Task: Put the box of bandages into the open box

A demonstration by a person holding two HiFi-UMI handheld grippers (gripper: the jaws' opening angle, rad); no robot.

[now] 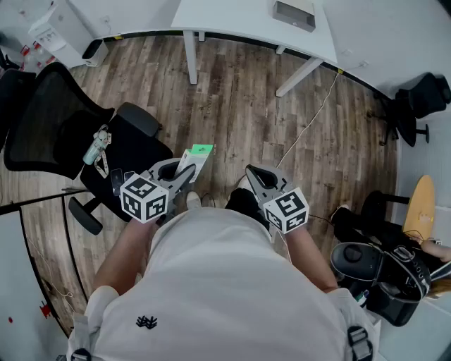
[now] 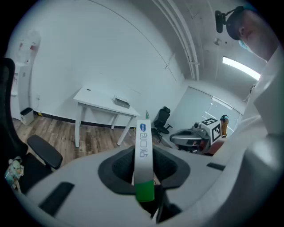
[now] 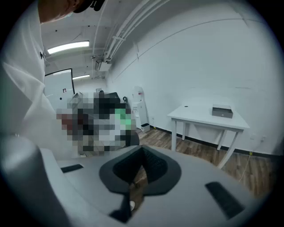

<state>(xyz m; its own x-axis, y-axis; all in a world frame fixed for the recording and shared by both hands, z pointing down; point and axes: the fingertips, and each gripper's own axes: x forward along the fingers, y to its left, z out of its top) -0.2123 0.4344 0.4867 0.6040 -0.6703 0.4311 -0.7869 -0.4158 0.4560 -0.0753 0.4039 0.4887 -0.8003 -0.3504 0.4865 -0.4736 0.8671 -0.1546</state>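
Wood-plank floor (image 1: 232, 106) underfoot, with the white worktop (image 1: 232, 17) well apart at the far wall and a grey box (image 1: 294, 15), probably the open box, near its right end. Risk: the walk there is long, and the thin box of bandages (image 1: 194, 159) could pivot or slip if its pinch is shallow. It sits edge-on, clamped in the left gripper (image 1: 184, 175) jaws and jutting beyond them; the right gripper (image 1: 251, 170) jaws are together and empty.
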